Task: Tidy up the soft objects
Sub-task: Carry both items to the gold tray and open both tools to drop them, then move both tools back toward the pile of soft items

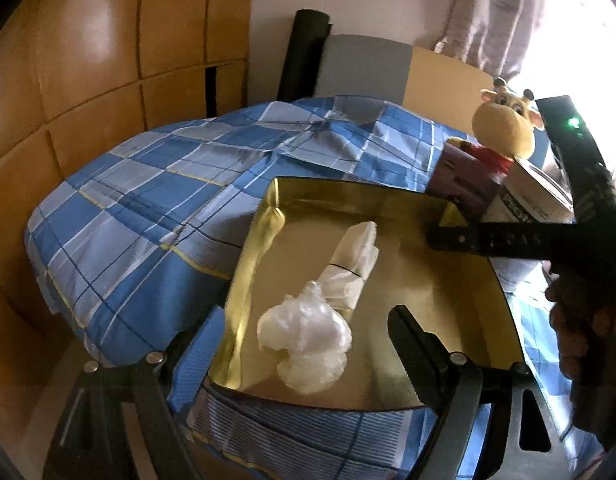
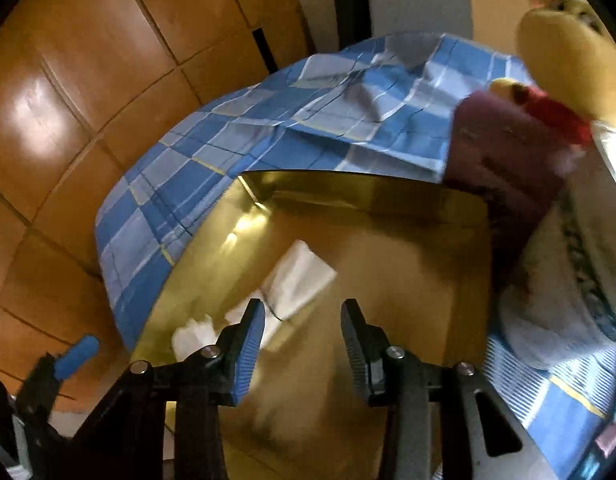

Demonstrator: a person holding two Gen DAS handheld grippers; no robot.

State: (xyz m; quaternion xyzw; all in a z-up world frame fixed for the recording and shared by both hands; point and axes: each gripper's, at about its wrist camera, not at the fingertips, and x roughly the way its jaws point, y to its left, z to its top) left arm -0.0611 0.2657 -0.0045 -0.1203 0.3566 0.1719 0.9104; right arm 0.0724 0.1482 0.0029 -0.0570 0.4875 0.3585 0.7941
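Sorting was mid-way: my right claw (image 2: 302,344) hung partly open and empty over the gold tray (image 2: 212,248), my left claw (image 1: 304,344) wide and empty. Two soft white bundles, a crumpled plastic bag (image 1: 308,340) and a folded bag (image 1: 353,264), lay inside. Next, I judged, came fetching another soft item, perhaps the plush giraffe (image 1: 505,124).

A crumpled clear plastic bag (image 1: 306,338) lies low in the middle of the left wrist view, inside a shallow gold tray (image 1: 252,256). Touching it above, a folded white bag (image 1: 353,266) lies slanting toward the upper right. A yellow plush toy (image 1: 505,128) sits upright at the upper right.
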